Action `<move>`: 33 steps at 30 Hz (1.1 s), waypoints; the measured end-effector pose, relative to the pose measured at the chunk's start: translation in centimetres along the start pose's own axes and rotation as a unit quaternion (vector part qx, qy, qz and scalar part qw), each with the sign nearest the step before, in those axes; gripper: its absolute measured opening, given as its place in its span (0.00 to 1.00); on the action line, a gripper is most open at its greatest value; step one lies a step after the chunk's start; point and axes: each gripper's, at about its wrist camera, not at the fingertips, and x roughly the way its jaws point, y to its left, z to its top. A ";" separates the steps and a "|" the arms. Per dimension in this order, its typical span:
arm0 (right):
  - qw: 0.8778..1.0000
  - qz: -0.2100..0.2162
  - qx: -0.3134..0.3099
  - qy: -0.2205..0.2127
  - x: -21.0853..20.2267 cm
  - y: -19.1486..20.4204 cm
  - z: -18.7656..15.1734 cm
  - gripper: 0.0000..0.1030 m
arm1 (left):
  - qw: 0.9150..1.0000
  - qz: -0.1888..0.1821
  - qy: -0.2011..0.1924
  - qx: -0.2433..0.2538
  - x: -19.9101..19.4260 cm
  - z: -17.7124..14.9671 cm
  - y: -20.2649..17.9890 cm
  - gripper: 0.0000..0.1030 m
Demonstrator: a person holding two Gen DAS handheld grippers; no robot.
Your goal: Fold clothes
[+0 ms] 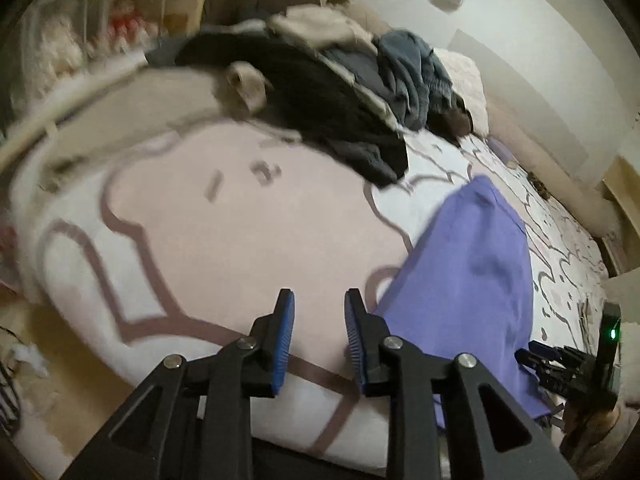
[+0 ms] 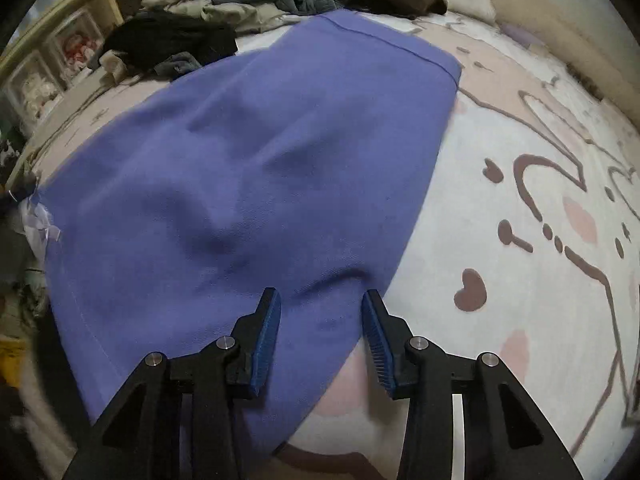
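Bedroom setting: work surface is a bed covered by a white-and-pink blanket (image 1: 224, 240) printed with brown cartoon outlines and hearts.

Left wrist view, left to right. Shelving with clear boxes (image 1: 60, 40) at far left beyond the bed edge; contents blurred, one red-and-pale item inside. Pile of unfolded clothes (image 1: 340, 92) along the far side of the bed: black garment, beige pieces, grey-blue knit, a dark brown item at its right end. Left gripper (image 1: 319, 336) hovers over bare blanket, blue pads parted with nothing between them; its right finger is just beside the left edge of the purple garment (image 1: 472, 272), not gripping it. Purple garment lies flat, running from near the bed's front edge toward the clothes pile. Right gripper (image 1: 560, 364) shows at the far right edge, beside the garment's right side, with a green light on its body.

Right wrist view, left to right. Same shelving at upper left; white ribbon-like scrap (image 2: 40, 224) at the garment's left edge. Purple garment fills the centre, mildly wrinkled, hemmed end nearest the pile. Right gripper's jaws stand apart above the garment's near right edge, cloth visible below the gap, pads not pressing it. Bare blanket with heart print to the right.
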 end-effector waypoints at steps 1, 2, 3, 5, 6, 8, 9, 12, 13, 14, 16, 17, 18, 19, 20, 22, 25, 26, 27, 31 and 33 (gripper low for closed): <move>1.000 0.010 0.002 -0.001 -0.5 0.0 0.4 0.42 | 1.000 -0.004 -0.006 0.008 -0.7 0.4 -0.3 0.25; 1.000 0.026 0.008 -0.008 -1.2 -0.2 1.1 0.42 | 1.000 -0.010 -0.011 0.019 -1.3 0.9 -0.8 0.25; 0.999 0.039 0.012 -0.028 -2.2 -0.5 2.0 0.42 | 0.999 -0.019 -0.017 0.034 -1.8 1.4 -1.7 0.25; 0.997 0.042 0.006 -0.059 -3.5 -0.9 4.2 0.42 | 0.997 -0.046 -0.020 0.060 -2.1 1.9 -3.7 0.25; 0.997 0.036 0.003 -0.073 -4.0 -1.3 5.8 0.42 | 0.995 -0.064 -0.018 0.069 -1.9 1.9 -4.8 0.25; 0.995 0.039 -0.002 -0.087 -3.8 -1.5 9.1 0.42 | 0.992 -0.098 -0.008 0.084 -1.1 1.6 -6.8 0.25; 0.995 0.041 -0.005 -0.092 -3.6 -1.6 10.7 0.42 | 0.990 -0.108 0.000 0.094 -0.3 1.3 -7.8 0.25; 0.995 0.058 -0.020 -0.079 -1.3 -1.4 14.6 0.42 | 0.986 -0.106 0.024 0.124 2.4 -0.2 -9.8 0.25; 0.995 0.065 -0.027 -0.072 -0.1 -1.1 15.9 0.42 | 0.986 -0.096 0.034 0.129 3.5 -0.5 -9.9 0.25; 0.996 0.065 -0.031 -0.059 1.5 -0.8 17.0 0.42 | 0.987 -0.085 0.046 0.131 4.7 -0.7 -9.8 0.25; 0.998 0.050 -0.032 -0.031 4.9 -0.7 18.7 0.42 | 0.988 -0.064 0.066 0.122 7.0 -0.9 -8.8 0.25; 0.999 0.033 -0.028 -0.022 6.4 -1.0 19.2 0.42 | 0.989 -0.057 0.076 0.114 8.1 -0.9 -8.0 0.25; 1.000 0.015 -0.023 -0.012 7.9 -1.3 19.7 0.42 | 0.989 -0.059 0.082 0.106 8.7 -0.9 -7.5 0.25; 1.000 -0.002 -0.018 -0.002 9.4 -1.7 20.1 0.42 | 0.989 -0.064 0.084 0.099 9.1 -0.9 -7.3 0.25; 1.000 0.002 -0.003 -0.003 9.9 -2.3 20.2 0.41 | 0.989 -0.067 0.084 0.099 9.4 -0.9 -7.3 0.25; 0.999 0.026 0.024 -0.015 9.1 -3.5 20.0 0.42 | 0.988 -0.065 0.083 0.110 9.6 -0.6 -7.5 0.25; 0.997 0.059 0.032 -0.041 5.4 -4.2 19.1 0.42 | 0.987 -0.065 0.076 0.125 9.2 -0.2 -7.8 0.25; 0.996 0.071 0.030 -0.048 4.0 -4.4 18.6 0.42 | 0.987 -0.070 0.071 0.123 8.7 0.0 -7.6 0.25; 0.995 0.079 0.023 -0.055 2.0 -4.7 17.3 0.42 | 0.988 -0.075 0.066 0.121 8.1 0.2 -7.5 0.25; 0.995 0.089 0.020 -0.049 -2.9 -5.9 11.5 0.66 | 0.988 -0.078 0.045 0.128 5.6 1.0 -6.5 0.62; 0.992 0.120 0.028 -0.027 -4.4 -6.4 7.5 0.69 | 0.987 -0.074 0.037 0.137 4.6 1.0 -5.9 0.65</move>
